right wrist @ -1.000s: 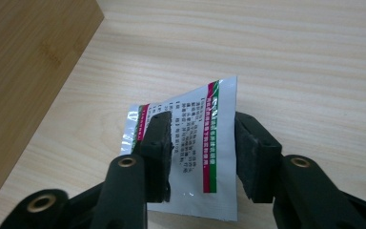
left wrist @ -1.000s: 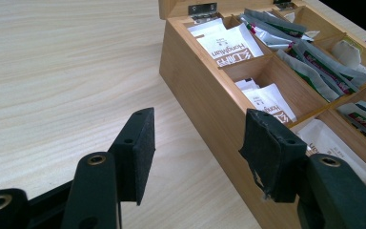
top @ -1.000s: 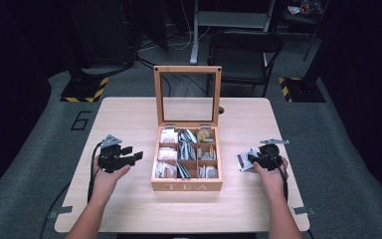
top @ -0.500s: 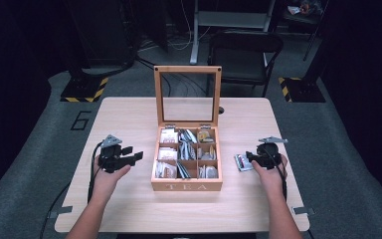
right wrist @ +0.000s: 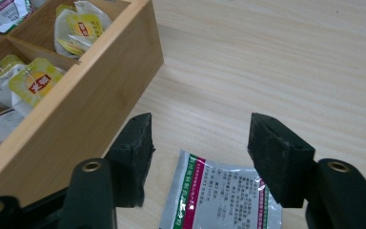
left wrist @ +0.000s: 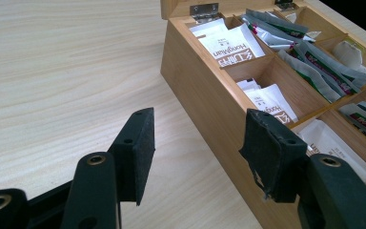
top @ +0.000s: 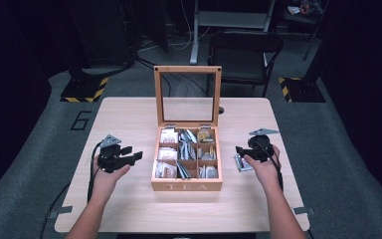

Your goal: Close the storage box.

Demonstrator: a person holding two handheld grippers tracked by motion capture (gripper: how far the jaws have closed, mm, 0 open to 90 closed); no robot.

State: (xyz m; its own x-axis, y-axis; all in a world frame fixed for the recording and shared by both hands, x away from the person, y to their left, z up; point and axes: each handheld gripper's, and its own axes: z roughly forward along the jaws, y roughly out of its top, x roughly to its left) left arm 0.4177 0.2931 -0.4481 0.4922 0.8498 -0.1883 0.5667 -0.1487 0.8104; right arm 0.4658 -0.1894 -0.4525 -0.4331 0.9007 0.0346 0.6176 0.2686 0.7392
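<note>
Seen from above, right gripper masking most of the silver packet on the table; closer in, packet lying flat below and between parted, just-opening pads, untouched, bottom edge cut off. Left gripper half open, empty, one pad overlapping the tea box, contact unclear.

A pale wooden table stands on grey carpet in a dim room. Behind it sits a dark chair; yellow-black striped tape marks the floor, with loose cables beyond.
</note>
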